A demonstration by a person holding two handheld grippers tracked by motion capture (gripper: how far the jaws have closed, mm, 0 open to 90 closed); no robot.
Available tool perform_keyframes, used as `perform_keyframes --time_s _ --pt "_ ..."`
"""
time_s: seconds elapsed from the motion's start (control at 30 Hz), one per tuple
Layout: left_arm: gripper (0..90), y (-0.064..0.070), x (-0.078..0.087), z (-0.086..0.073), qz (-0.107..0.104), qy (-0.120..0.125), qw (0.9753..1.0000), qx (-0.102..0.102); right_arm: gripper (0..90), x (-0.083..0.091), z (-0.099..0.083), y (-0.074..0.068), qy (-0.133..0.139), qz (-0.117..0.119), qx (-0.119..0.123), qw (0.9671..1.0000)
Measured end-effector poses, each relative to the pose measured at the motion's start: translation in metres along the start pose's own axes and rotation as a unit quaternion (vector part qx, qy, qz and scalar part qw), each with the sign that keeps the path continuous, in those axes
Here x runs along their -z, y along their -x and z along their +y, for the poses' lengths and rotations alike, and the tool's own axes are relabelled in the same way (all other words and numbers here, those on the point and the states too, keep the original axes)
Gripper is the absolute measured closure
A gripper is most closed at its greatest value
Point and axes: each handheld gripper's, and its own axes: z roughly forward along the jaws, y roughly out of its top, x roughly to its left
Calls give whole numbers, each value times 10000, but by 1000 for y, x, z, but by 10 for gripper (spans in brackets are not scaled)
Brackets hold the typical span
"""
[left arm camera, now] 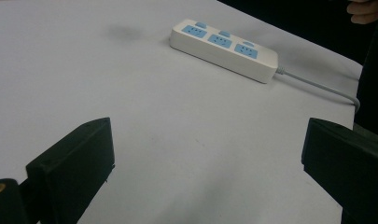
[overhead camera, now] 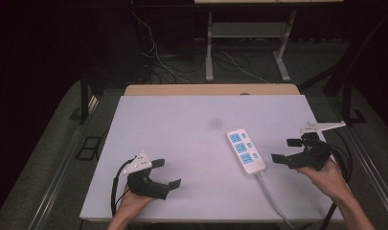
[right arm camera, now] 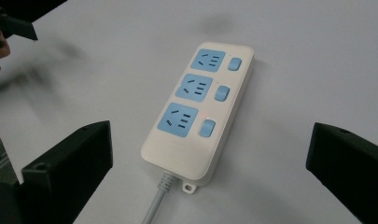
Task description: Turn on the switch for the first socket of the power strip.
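A white power strip (overhead camera: 246, 151) with three blue sockets and three blue switches lies flat on the white table (overhead camera: 182, 134), right of centre; its grey cable (overhead camera: 273, 199) runs off the front edge. My right gripper (overhead camera: 286, 150) hovers just right of the strip, open and empty. In the right gripper view the strip (right arm camera: 198, 112) lies between and beyond the spread jaws of my right gripper (right arm camera: 207, 172). My left gripper (overhead camera: 166, 173) is open and empty near the front left of the table. The left gripper view shows the strip (left arm camera: 223, 49) far ahead, with my left gripper (left arm camera: 207, 158) over bare table.
A faint dark smudge (overhead camera: 214, 123) marks the table behind the strip. A wooden board edge (overhead camera: 211, 89) sits along the table's far side. Beyond it stand a metal frame (overhead camera: 244, 43) and loose cables on the dark floor.
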Motion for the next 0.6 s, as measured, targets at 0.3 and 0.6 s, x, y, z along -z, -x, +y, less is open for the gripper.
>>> perform_keyframes --time_s 0.3,0.6 --pt "11 0 0 0 -1 -12 10000 2 2 2 -23 -2 178 123 -141 9997" --pt "11 -1 1 0 18 -7 10000 20 2 3 -43 -6 238 210 -230 9992"
